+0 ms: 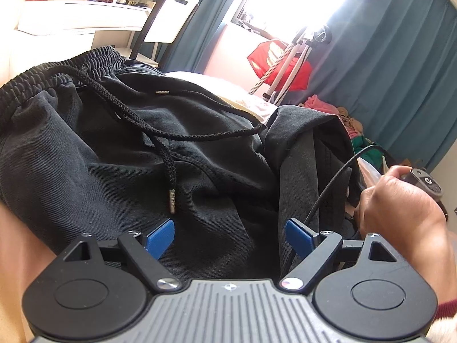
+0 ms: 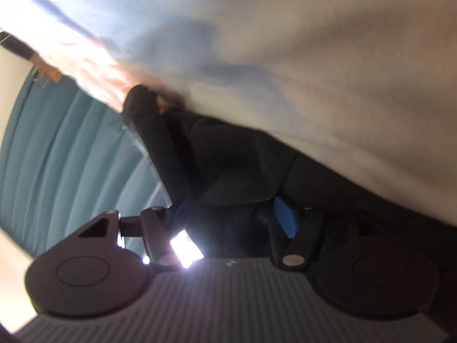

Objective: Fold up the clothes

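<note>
Trousers under spread left tool; right tool grips trousers; tripod beyond.

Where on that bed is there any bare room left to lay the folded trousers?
A pale strip of bed lies bare beyond the dark grey drawstring trousers, toward the teal curtains. The right is crowded: a heap of pink and green clothes and the hand holding the other gripper. The open left gripper hovers over the trousers.

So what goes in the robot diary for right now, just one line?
task: fold clothes | left gripper: open, over dark pants, drawstring loose | right gripper: dark fabric between fingers, blurred, grip unclear
</note>
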Motion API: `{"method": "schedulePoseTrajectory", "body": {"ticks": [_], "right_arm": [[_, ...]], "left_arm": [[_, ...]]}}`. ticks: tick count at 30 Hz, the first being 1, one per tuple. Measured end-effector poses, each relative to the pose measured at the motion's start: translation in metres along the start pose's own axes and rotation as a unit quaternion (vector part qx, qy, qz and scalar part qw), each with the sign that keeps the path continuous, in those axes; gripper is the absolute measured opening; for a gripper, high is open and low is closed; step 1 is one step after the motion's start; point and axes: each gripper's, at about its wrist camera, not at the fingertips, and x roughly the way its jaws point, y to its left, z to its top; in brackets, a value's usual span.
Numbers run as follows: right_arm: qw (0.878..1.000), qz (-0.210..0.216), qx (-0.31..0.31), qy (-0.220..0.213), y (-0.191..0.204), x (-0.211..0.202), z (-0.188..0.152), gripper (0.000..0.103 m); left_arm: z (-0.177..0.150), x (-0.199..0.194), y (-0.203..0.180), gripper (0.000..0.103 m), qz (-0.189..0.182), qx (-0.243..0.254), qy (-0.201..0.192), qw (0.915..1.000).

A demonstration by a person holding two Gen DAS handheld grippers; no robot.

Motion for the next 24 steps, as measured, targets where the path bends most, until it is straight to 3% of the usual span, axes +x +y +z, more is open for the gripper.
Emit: {"method": "schedulePoseTrajectory", "body": {"ticks": [4, 5, 7, 8, 9, 12, 13, 19, 24], "right_arm": [[0.999, -0.024, -0.015, -0.022, 0.013, 0.018, 0.003, 0.068], [0.999, -0.029, -0.025, -0.025, 0.019, 0.022, 0.003, 0.064], [0.996, -0.046, -0.066, -0.032, 0.032, 0.018, 0.003, 0.037], [0.994, -0.056, -0.092, -0.036, 0.04, 0.014, 0.003, 0.018], [0.99, -0.067, -0.117, -0.041, 0.047, 0.009, 0.002, 0.012], [0.975, -0.092, -0.193, -0.055, 0.07, -0.006, 0.001, 0.008], [0.97, -0.081, -0.222, -0.062, 0.084, -0.019, 0.0, 0.008], [0.913, -0.046, -0.395, -0.088, 0.186, -0.104, -0.033, 0.007], [0.831, -0.032, -0.541, -0.123, 0.265, -0.17, -0.065, 0.006]], "left_arm": [[-0.001, 0.002, 0.001, 0.087, 0.004, 0.006, -0.003, 1.0], [-0.001, 0.002, 0.001, 0.087, 0.005, 0.008, -0.004, 0.9999], [-0.002, 0.004, 0.003, 0.087, 0.009, 0.012, -0.004, 0.9999], [-0.002, 0.005, 0.003, 0.087, 0.01, 0.014, -0.005, 0.9998], [-0.003, 0.005, 0.004, 0.087, 0.011, 0.017, -0.005, 0.9998], [-0.002, 0.006, 0.004, 0.087, 0.016, 0.028, -0.008, 0.9994], [-0.002, 0.006, 0.005, 0.087, 0.016, 0.027, -0.01, 0.9995], [0.0, -0.003, -0.001, 0.087, 0.005, 0.046, -0.022, 0.9987], [0.0, -0.015, -0.005, 0.087, -0.006, 0.057, -0.03, 0.9979]]}}
